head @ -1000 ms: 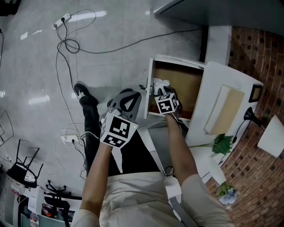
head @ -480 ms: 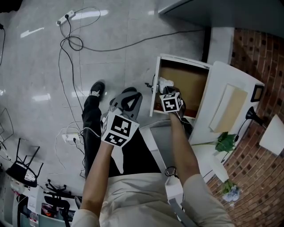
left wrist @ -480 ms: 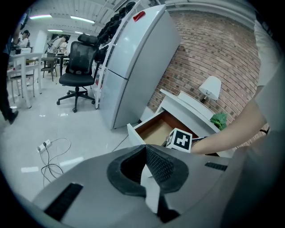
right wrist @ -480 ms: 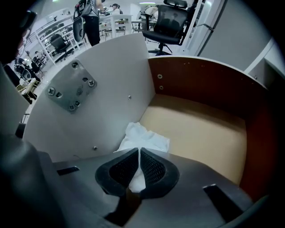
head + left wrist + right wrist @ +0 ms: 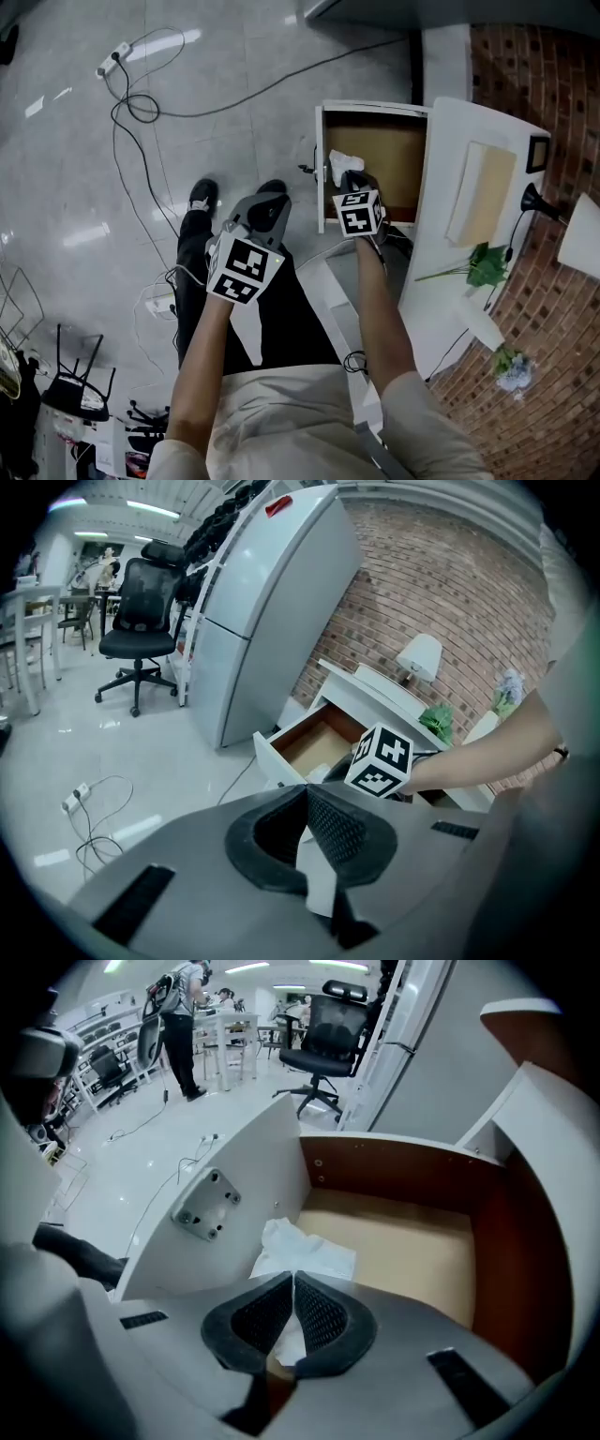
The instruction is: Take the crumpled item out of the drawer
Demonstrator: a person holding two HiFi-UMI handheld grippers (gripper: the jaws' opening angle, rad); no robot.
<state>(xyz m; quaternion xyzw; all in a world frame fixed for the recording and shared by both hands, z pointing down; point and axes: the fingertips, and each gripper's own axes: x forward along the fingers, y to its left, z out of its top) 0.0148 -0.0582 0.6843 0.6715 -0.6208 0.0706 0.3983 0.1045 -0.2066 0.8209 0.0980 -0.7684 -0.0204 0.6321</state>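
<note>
Where it gaped earlier, right hand-held gripper (image 5: 292, 1281) now clamped on crumpled tissue (image 5: 307, 1251) in drawer (image 5: 408, 1241), left hand-held gripper (image 5: 307, 791) closed.

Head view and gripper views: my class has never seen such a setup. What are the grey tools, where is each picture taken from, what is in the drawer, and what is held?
A person holds a two-jaw tool in each hand; there is no robot. The head view comes from a camera on the person's head, looking down at both arms. Each gripper view comes from a camera riding on that tool, looking along its jaws. The open drawer holds a crumpled white paper. The right hand-held gripper reaches in, its jaws closing on that paper, pinched between the pads. The left hand-held gripper is outside the drawer, jaws together, holding nothing.
</note>
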